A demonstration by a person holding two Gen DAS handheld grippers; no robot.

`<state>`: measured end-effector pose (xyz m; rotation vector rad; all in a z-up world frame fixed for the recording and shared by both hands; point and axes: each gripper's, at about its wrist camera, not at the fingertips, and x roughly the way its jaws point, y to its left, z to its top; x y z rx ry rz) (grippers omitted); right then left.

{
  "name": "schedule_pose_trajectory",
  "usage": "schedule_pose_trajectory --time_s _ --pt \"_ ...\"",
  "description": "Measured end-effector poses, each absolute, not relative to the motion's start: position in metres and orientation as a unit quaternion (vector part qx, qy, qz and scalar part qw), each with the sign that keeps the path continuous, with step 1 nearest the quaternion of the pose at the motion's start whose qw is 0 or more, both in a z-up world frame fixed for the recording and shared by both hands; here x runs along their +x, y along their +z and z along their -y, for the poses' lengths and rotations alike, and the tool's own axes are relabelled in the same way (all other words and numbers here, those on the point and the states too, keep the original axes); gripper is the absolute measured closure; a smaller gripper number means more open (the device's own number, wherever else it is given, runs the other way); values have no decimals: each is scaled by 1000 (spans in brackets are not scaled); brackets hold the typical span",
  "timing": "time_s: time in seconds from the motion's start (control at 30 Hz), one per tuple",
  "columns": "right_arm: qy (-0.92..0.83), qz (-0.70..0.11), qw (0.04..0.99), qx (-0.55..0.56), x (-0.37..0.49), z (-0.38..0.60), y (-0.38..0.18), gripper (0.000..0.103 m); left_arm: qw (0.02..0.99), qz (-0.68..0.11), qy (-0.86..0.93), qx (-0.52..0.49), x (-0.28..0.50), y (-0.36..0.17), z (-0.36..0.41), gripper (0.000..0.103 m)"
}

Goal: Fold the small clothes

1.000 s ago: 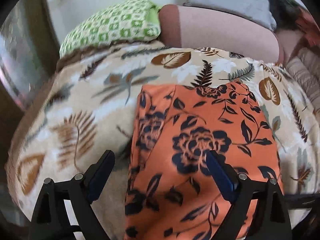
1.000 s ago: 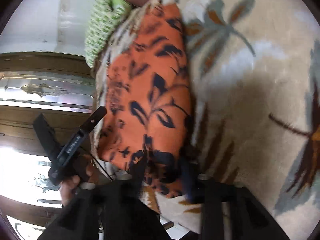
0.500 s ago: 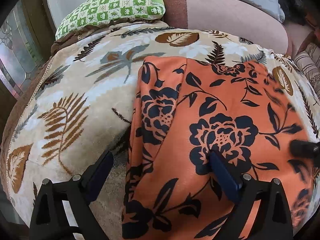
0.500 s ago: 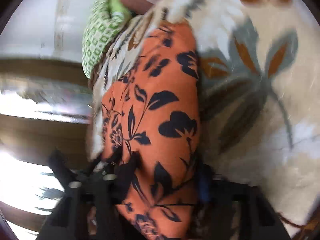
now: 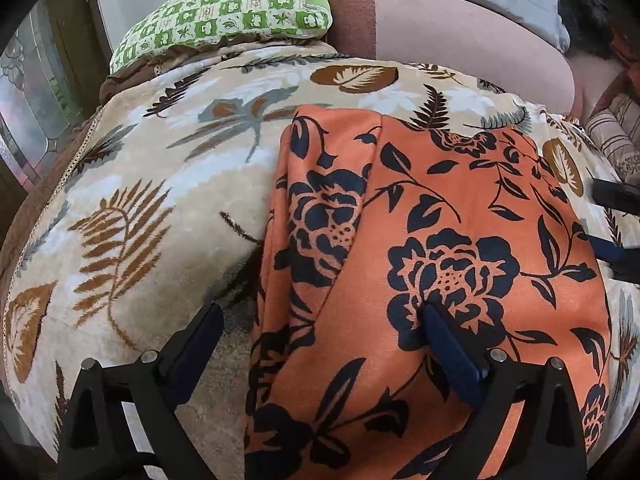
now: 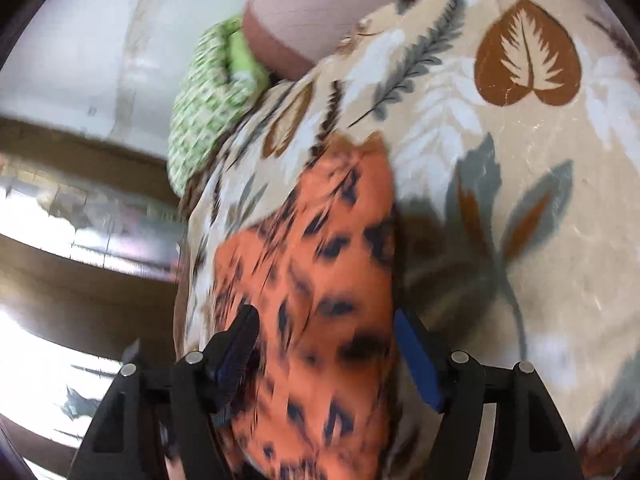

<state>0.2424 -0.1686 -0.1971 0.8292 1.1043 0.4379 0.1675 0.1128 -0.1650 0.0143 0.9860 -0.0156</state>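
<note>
Orange garment (image 5: pixel 460 264): printed with dark navy flowers, leaves and thin vine stems; cloth smooth, slight sheen. Lies flat on the leaf-patterned blanket (image 5: pixel 132 208), right of centre in the left wrist view. Its left side is folded over into a long narrow panel, the fold edge running from the far end toward the camera; 1 big rose sits mid-cloth.

Left gripper (image 5: pixel 320 332): fingers wide apart, straddling the garment's left edge. 1 finger sits over the bare blanket, the other on the rose print. Nothing clamped.

Right gripper (image 6: pixel 324 344): fingers apart, the garment (image 6: pixel 320 264) running between them; view blurred, so contact cannot be judged. Its tips (image 5: pixel 612 200) show at the garment's right edge in the left wrist view.

Green checked pillow (image 5: pixel 224 12) at the blanket's far end, beside a pinkish-brown bolster (image 5: pixel 440 36).
</note>
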Motion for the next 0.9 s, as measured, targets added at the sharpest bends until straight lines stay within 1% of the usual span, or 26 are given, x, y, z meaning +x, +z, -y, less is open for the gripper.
schedule_pose_trajectory --time_s 0.03,0.07,0.1,0.13,0.17,0.23,0.3,0.37,0.4,0.43,0.47,0.5,0.57,0.6,0.63,0.67,0.7,0.77,0.8,0.87,0.9 --pt "203 -521 731 392 246 165 -209 30 881 -473 -8 6 167 -165 -113 3" --pt "212 -536 707 409 254 159 -221 34 881 -473 -9 5 167 -165 -113 3" --pt "228 -538 708 398 259 149 -219 53 881 -472 -8 5 167 -165 -114 3" --pt "226 -527 737 356 256 141 -207 64 882 -471 -8 4 167 -165 -114 3" --pt "223 -512 767 316 249 133 -191 67 882 -471 -11 -1 167 -166 -116 3" --pt "202 -505 781 307 244 137 -186 70 882 -471 -13 -6 168 -168 -117 2" --pt "168 -533 785 269 252 132 -207 70 881 -473 -14 -4 169 -169 -116 2" --pt "175 -524 776 306 250 137 -211 65 882 -471 -12 -2 168 -168 -116 2" --pt "179 -522 772 316 248 138 -208 60 881 -472 -14 -6 168 -168 -118 2" --pt "181 -521 767 327 246 141 -205 50 881 -473 -15 -8 168 -169 -119 2" --pt "185 -518 766 335 244 145 -201 46 881 -473 -16 -10 168 -169 -120 2" --pt "187 -509 768 342 238 155 -194 42 881 -472 -14 -11 168 -169 -119 2" --pt "182 -499 769 356 241 159 -191 38 882 -472 -12 -8 168 -169 -117 2" --pt "175 -507 764 358 243 160 -197 39 881 -473 -12 -8 168 -170 -117 2" --pt "166 -530 759 340 247 158 -204 64 880 -475 -13 -11 169 -170 -118 2" --pt "164 -540 755 334 248 155 -210 69 878 -478 -16 -14 170 -170 -118 2" --pt "160 -535 763 326 254 141 -203 69 877 -479 -19 -18 170 -170 -119 2" --pt "154 -524 793 270 247 126 -181 69 876 -481 -28 -30 169 -167 -124 2" --pt "150 -519 810 227 241 117 -166 65 875 -481 -30 -38 169 -165 -127 2" --pt "127 -522 825 175 234 106 -152 43 879 -472 -34 -62 160 -151 -139 3" --pt "107 -511 840 149 227 104 -143 35 883 -462 -41 -76 155 -144 -146 3"
